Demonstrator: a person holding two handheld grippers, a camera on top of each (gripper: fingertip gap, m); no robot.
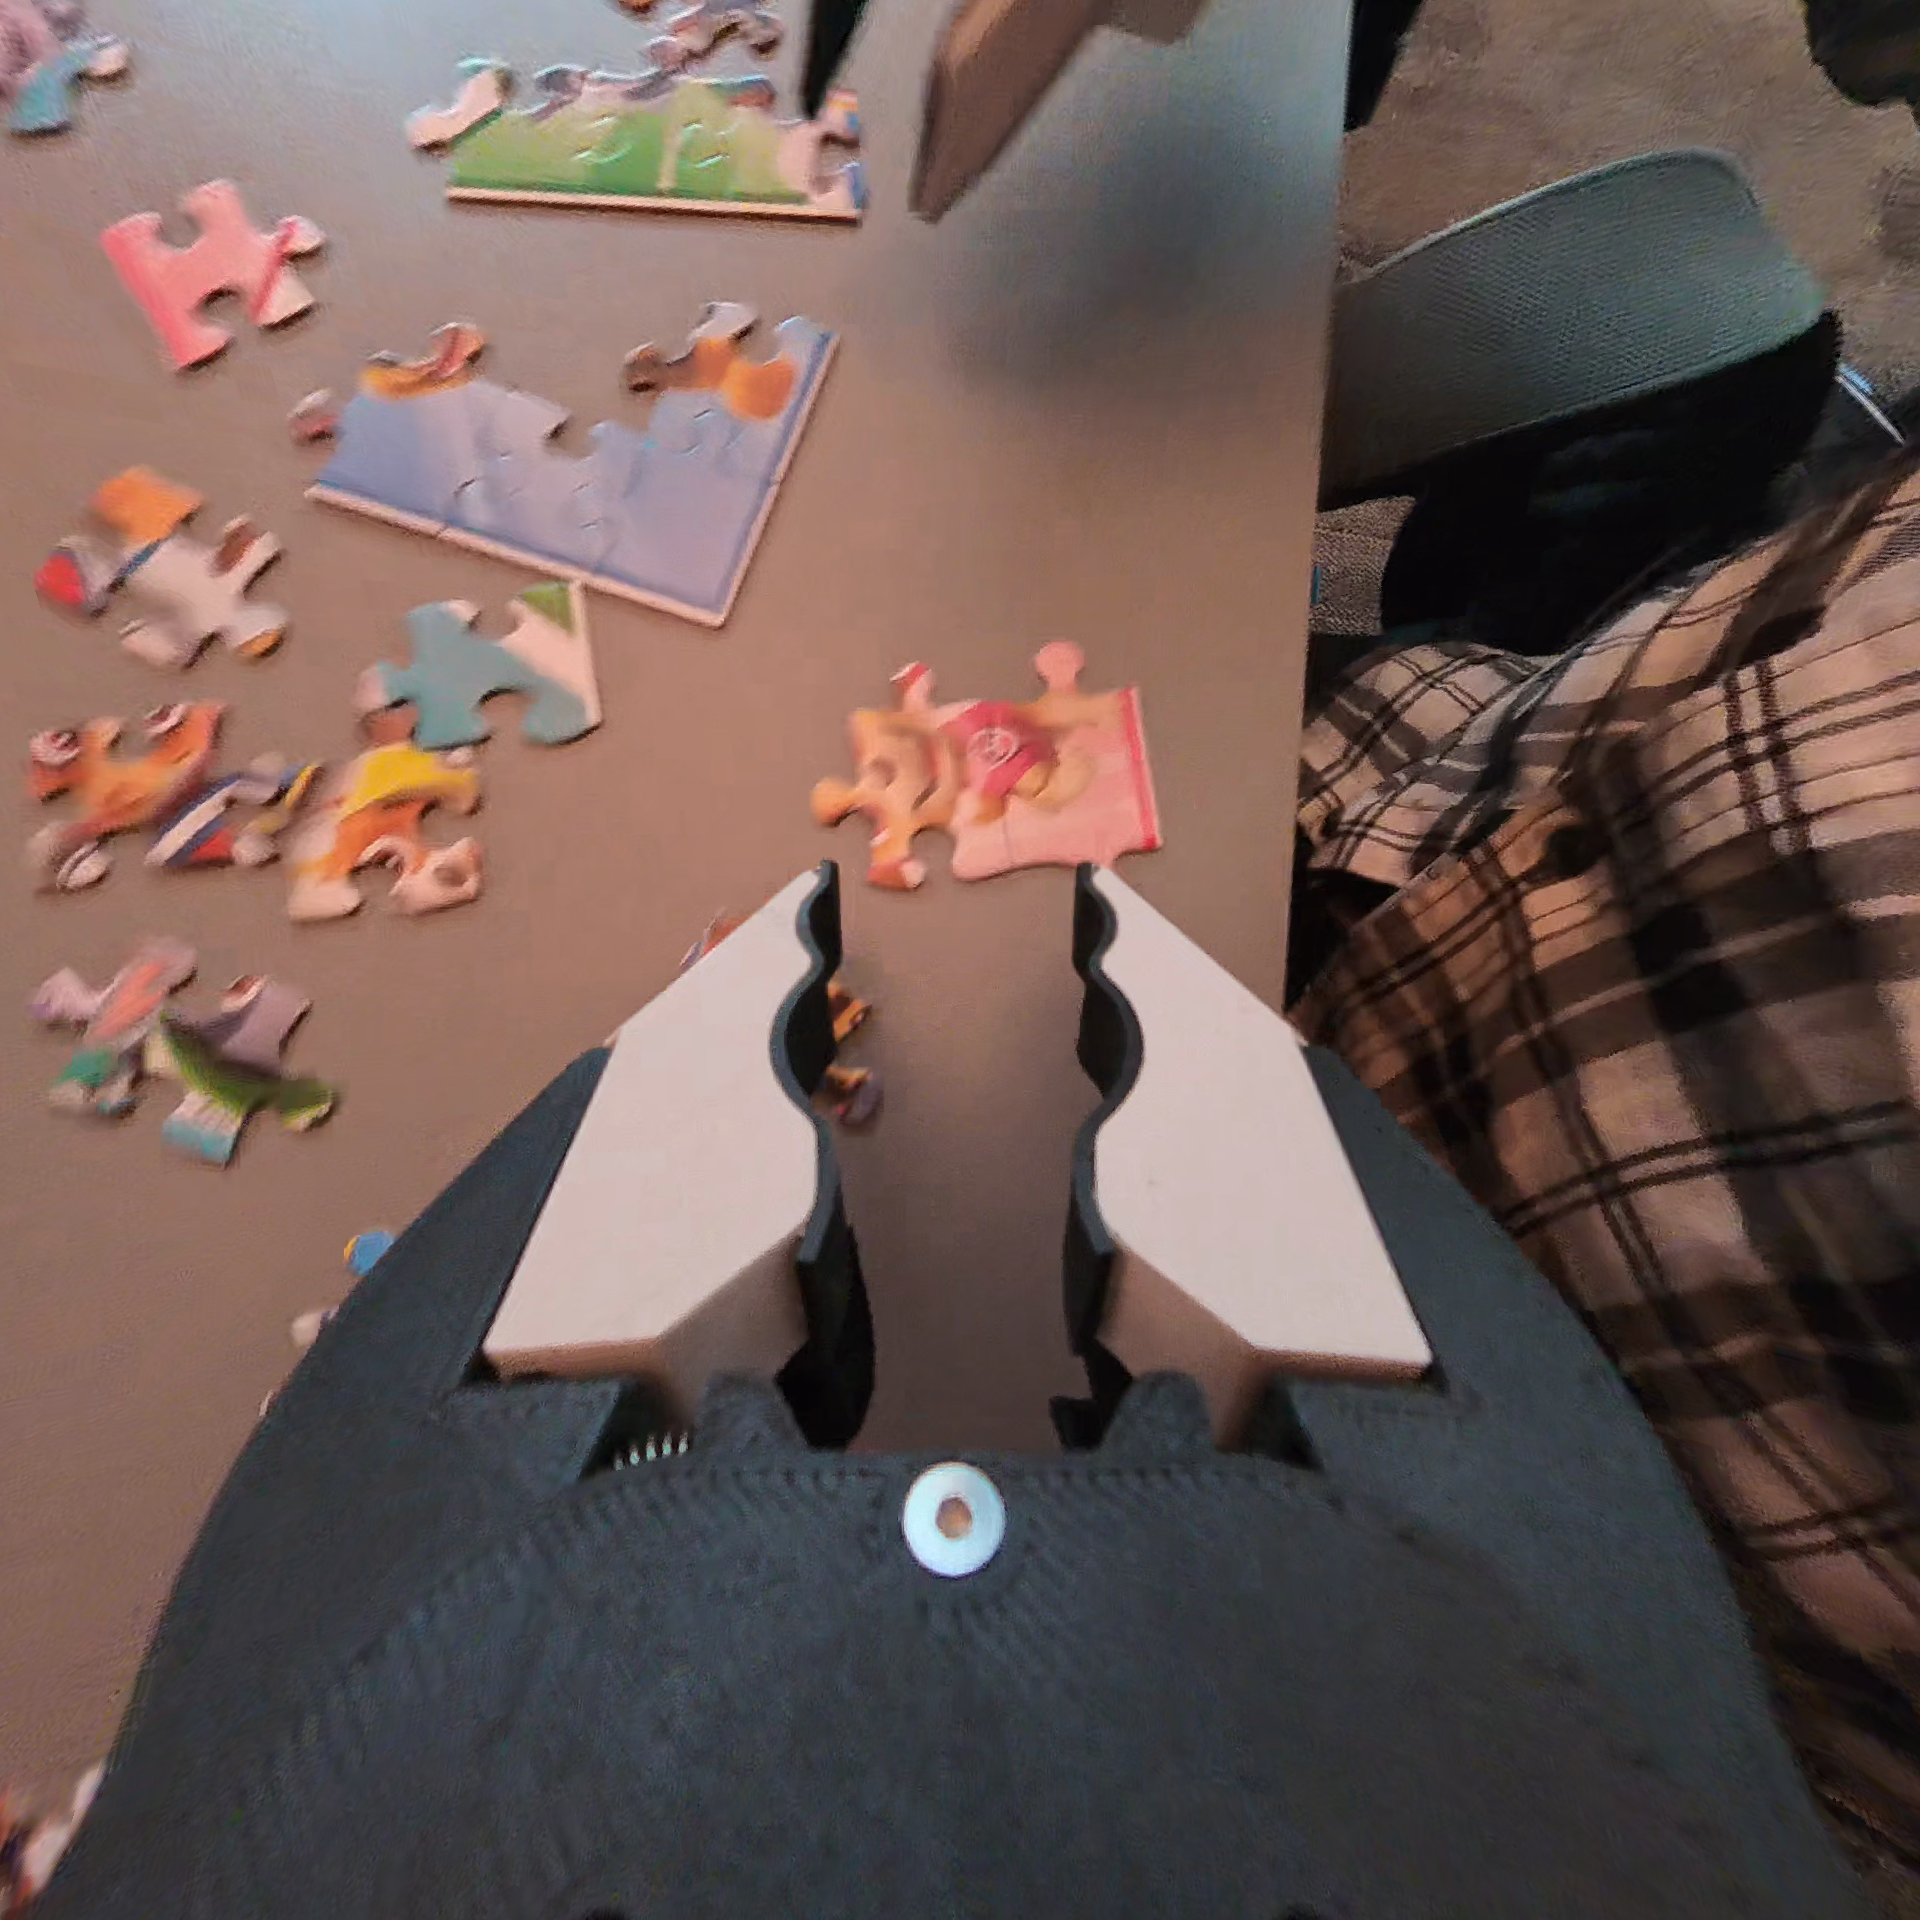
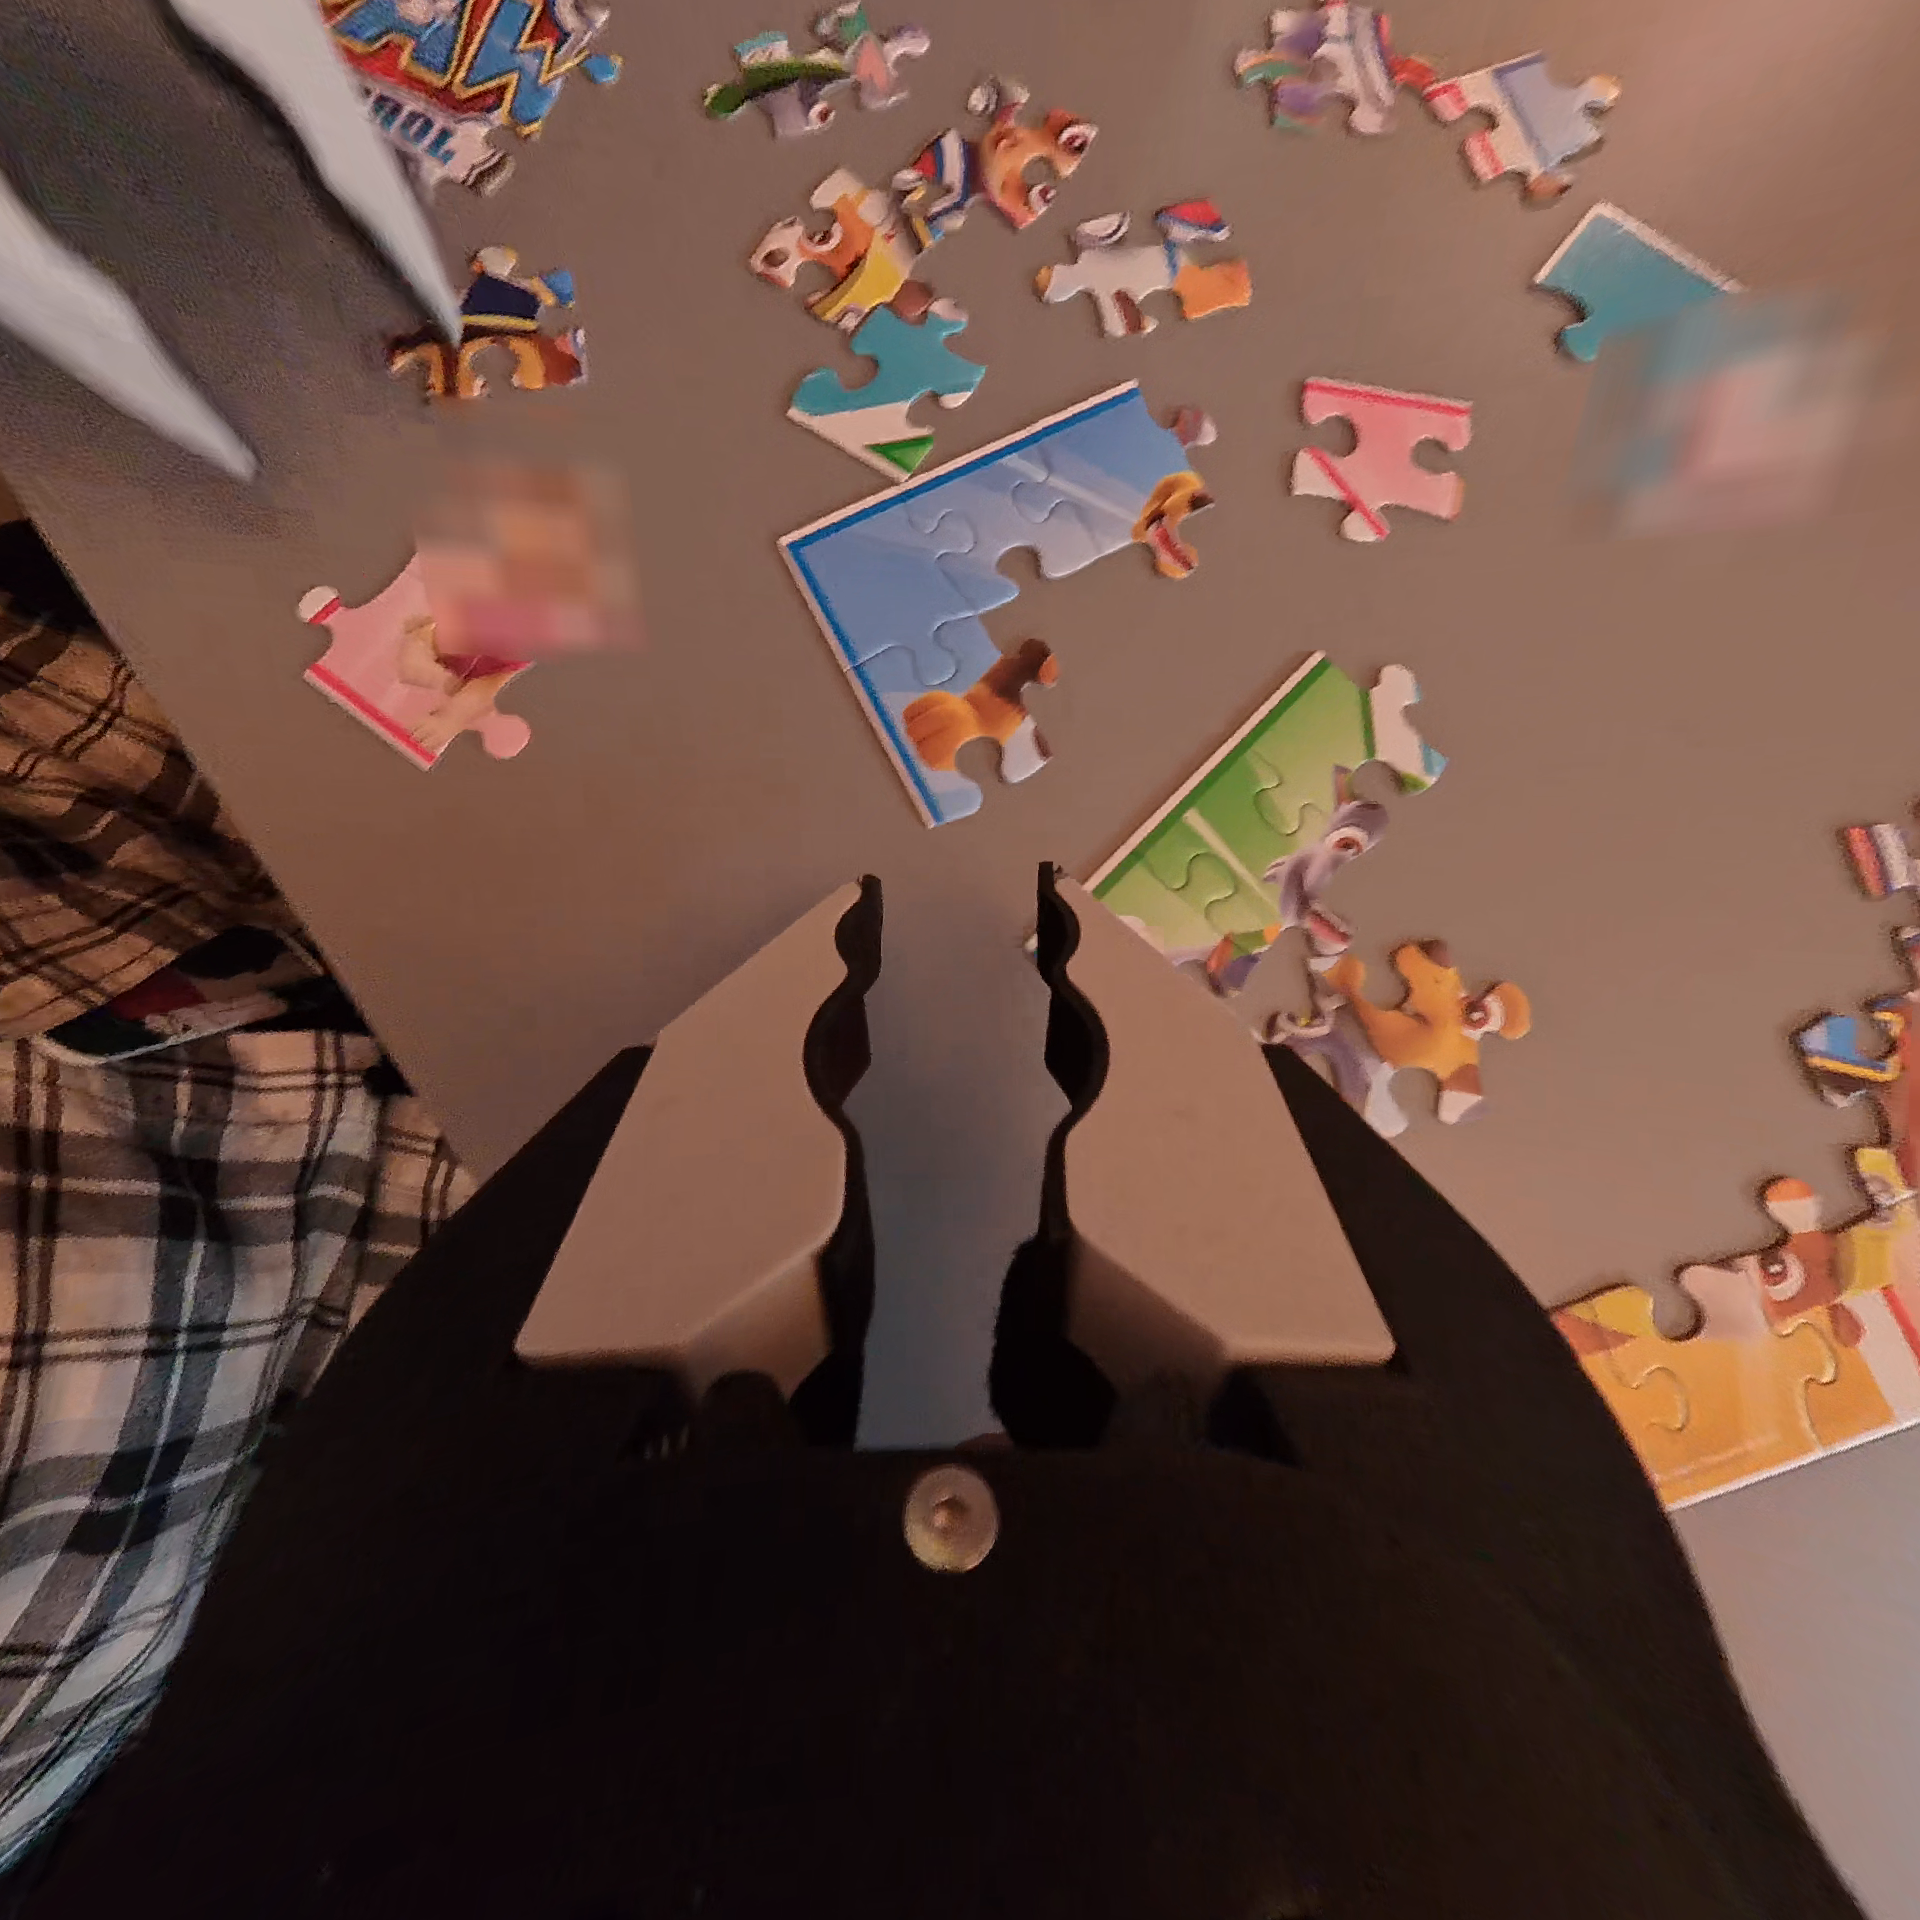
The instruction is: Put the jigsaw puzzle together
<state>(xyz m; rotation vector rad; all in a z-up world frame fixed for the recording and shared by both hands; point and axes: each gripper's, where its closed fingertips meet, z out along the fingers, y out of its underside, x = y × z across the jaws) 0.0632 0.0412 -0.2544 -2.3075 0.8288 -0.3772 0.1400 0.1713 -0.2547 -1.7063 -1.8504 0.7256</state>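
Left wrist view: the left gripper (image 1: pixel 956 883) is being held above the grey table (image 1: pixel 1039 520), jaws apart and empty. A pink joined pair (image 1: pixel 997 774) is lying just beyond its tips; a blue assembled section (image 1: pixel 592 478) is lying farther off.

Right wrist view: the right gripper (image 2: pixel 958 883) is being held with jaws apart, empty. A green section (image 2: pixel 1247 821) is lying beside its right fingertip; loose pieces (image 2: pixel 935 197) are lying scattered beyond.
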